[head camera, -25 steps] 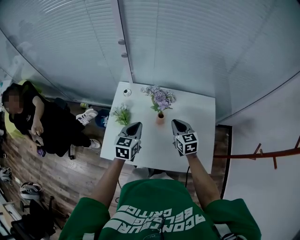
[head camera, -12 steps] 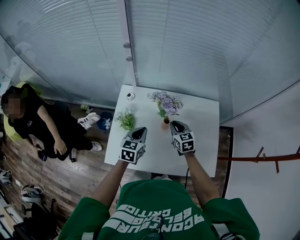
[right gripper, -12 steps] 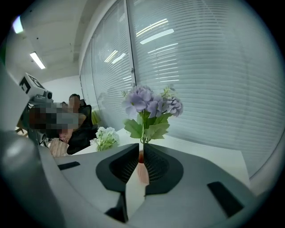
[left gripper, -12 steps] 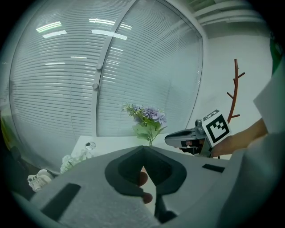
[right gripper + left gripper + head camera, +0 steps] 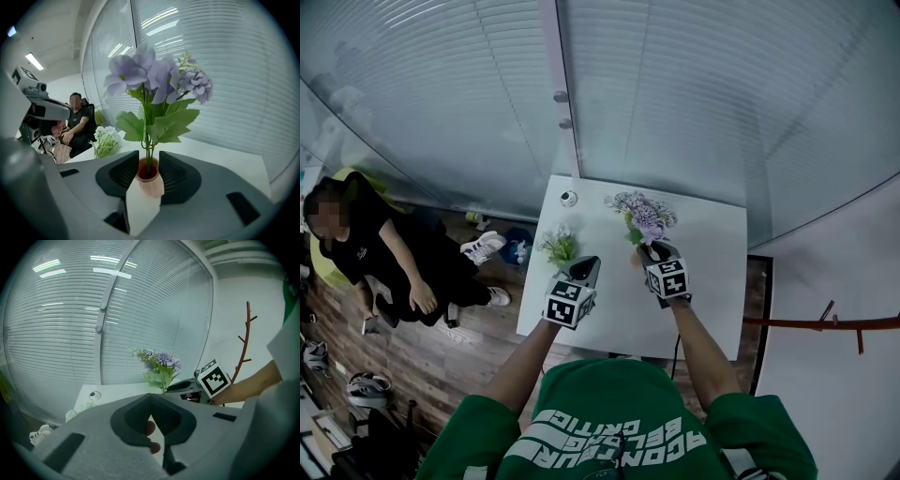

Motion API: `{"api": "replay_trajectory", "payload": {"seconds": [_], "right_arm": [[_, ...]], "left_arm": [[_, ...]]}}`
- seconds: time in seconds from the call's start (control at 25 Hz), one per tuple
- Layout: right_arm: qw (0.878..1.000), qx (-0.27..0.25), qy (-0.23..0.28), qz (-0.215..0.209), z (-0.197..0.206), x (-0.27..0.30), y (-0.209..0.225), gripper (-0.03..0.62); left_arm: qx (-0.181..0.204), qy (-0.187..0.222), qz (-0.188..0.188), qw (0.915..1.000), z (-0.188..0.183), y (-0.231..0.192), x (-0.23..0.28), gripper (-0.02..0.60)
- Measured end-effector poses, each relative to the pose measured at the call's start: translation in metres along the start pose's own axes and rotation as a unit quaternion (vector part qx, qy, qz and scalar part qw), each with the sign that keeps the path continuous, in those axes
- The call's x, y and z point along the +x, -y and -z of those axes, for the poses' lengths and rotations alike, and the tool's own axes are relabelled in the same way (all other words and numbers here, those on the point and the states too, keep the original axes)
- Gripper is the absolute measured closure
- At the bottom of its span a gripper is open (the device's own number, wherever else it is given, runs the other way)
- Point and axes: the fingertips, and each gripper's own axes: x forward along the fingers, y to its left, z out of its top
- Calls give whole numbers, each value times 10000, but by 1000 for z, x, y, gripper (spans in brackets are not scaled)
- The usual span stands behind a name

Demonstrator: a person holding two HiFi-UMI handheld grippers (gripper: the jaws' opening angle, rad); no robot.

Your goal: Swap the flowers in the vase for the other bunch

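- Two changes against a second ago. Right gripper (image 5: 649,249) brought down and forward, fingertips now flanking the vase instead of short of it with tips together. Left gripper (image 5: 588,265) moved forward a little, toward the white-green bunch (image 5: 558,246).
- Right fingers: spreading at this moment, released, not clamped. Neck of vase (image 5: 150,180) standing between the pads, close to both; contact not resolved.
- Left fingers: closed tip to tip in the left gripper view (image 5: 150,397), nothing between them. Only the person's own fingertips seen through the gap lower down.
- Pose: both grippers held out ahead of the body and angled down toward the table (image 5: 712,281), right one reaching farther than the left.
- Vase: small, pinkish, upright on the table, holding purple flowers (image 5: 154,70) with green leaves. Stems rising straight up between the right fingers, blooms well above the fingertips.
- White-green bunch: on the table, outside the vase, just beyond and left of the left fingertips. Seen left of the right fingers in the right gripper view; lying or propped not resolved.
- Small round object (image 5: 569,198) near the far left corner of the table, well beyond the left fingertips.
- Seated person (image 5: 366,244) off to the left of the table, far from both sets of fingers.
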Motion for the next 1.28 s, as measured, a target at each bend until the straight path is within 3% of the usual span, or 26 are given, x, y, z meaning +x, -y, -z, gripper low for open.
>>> {"api": "replay_trajectory", "payload": {"seconds": [0.48, 0.64, 0.88, 1.28], "right_arm": [[9997, -70, -156, 146, -9, 19, 6, 479], [9993, -256, -129, 233, -8, 21, 2, 539], [9990, -361, -47, 248, -7, 14, 0, 553], [9974, -400, 515, 311, -68, -10, -8, 557]], "left_arm": [[28, 42, 66, 10000, -9, -10, -5, 577], [19, 67, 18, 10000, -7, -13, -9, 577], [11, 140, 7, 9999, -3, -8, -14, 577], [-62, 381, 14, 9993, -19, -22, -25, 577]]}}
